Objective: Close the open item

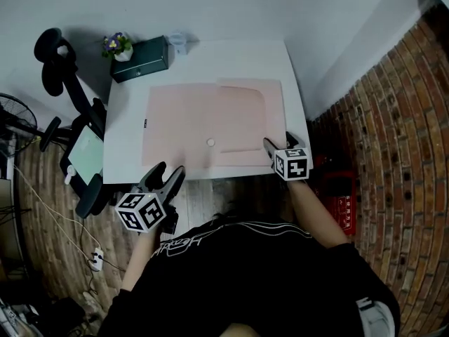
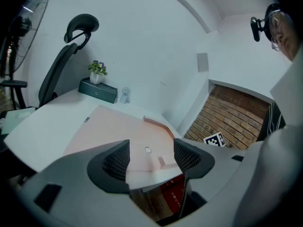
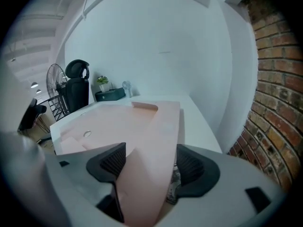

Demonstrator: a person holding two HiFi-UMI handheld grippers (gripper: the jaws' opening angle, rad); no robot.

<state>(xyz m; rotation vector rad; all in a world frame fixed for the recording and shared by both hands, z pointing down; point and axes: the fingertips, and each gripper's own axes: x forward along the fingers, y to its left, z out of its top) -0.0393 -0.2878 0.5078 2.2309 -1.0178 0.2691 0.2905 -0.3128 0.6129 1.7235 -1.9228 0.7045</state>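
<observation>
A pink folder (image 1: 203,125) lies opened flat on the white table (image 1: 231,58), with a small round snap (image 1: 210,142) near its middle. My right gripper (image 1: 278,140) is at the folder's front right corner. In the right gripper view the folder's pink edge (image 3: 151,174) rises between the jaws of this gripper (image 3: 150,162), which stand wide, and the pads do not press on it. My left gripper (image 1: 170,169) hovers open just off the table's front edge. Nothing is between the jaws of the left gripper (image 2: 150,157), which face the folder (image 2: 118,131).
A dark green box (image 1: 142,60) and a small potted plant (image 1: 119,45) stand at the table's far left corner. An office chair (image 1: 70,90) is left of the table. A brick wall (image 1: 400,118) runs along the right, with a red object (image 1: 340,195) on the floor beside it.
</observation>
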